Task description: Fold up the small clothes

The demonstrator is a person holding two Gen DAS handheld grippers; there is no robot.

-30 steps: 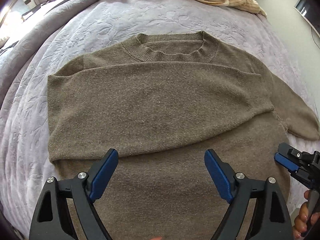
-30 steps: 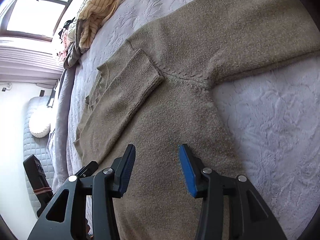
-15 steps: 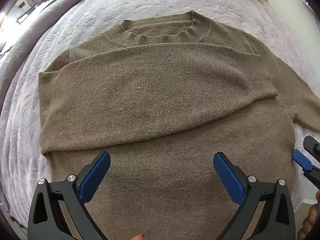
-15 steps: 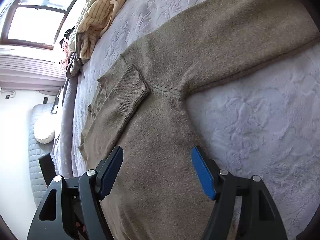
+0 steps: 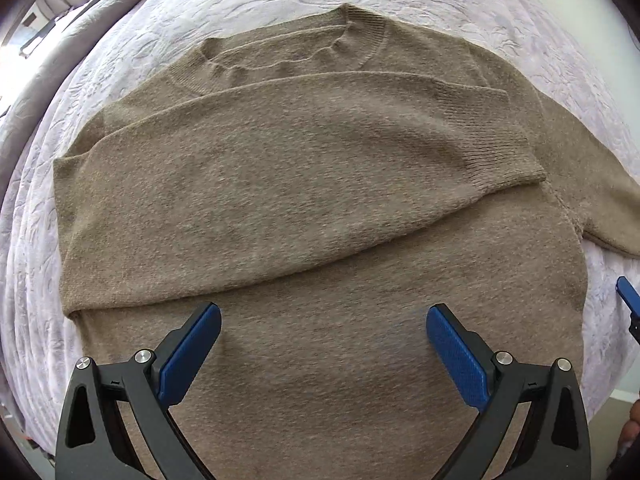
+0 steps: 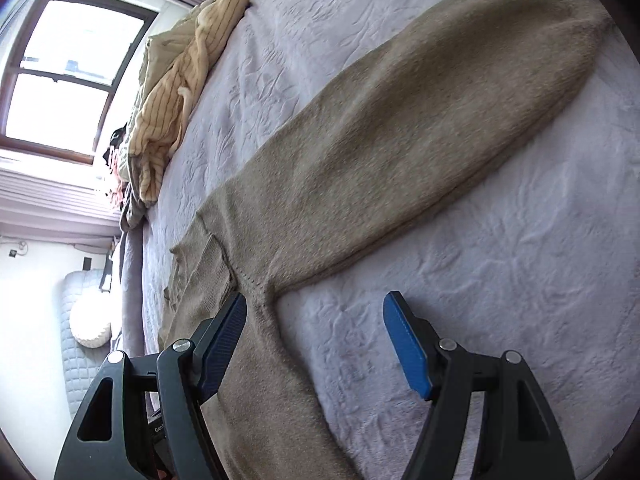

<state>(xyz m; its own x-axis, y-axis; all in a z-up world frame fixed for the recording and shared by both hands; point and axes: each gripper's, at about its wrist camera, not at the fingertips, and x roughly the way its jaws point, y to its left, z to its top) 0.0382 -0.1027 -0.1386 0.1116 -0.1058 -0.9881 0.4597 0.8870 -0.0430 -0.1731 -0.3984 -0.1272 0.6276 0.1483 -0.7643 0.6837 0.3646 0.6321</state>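
- The left tongs point(image 5: 323, 350), black with blue rubber pads, are standing wide open and are holding nothing; they are hovering over the lower body of the brown-grey knitted wool sweater point(image 5: 320, 200), probably because this side is already folded.
- The right tongs point(image 6: 314, 344) are also spread wide and empty. One pad is sitting over the side seam near the armpit, the other over bare bedcover, so they are straddling the edge of the sweater; I am judging that they are lining up to take the outstretched sleeve.
- In the left wrist view only a blue tip of the right tongs is showing at the right edge.
- The sweater is lying flat on the bed with the ribbed round collar point(image 5: 288, 56) far from the person. One sleeve is lying folded across the chest, and its ribbed cuff point(image 5: 492, 140) is ending near the opposite shoulder.
- The other long sleeve point(image 6: 400, 136) is lying straight out over the bedcover, not yet folded in.
- The knit is looking soft, thick and a little fuzzy, so it is likely draping heavily and not slipping.
- The pale lilac quilted bedcover point(image 6: 500, 260) is showing an embossed leaf pattern.
- A crumpled cream striped cloth point(image 6: 176, 84) is lying at the far edge of the bed, well apart from the sweater, near the window point(image 6: 68, 80).
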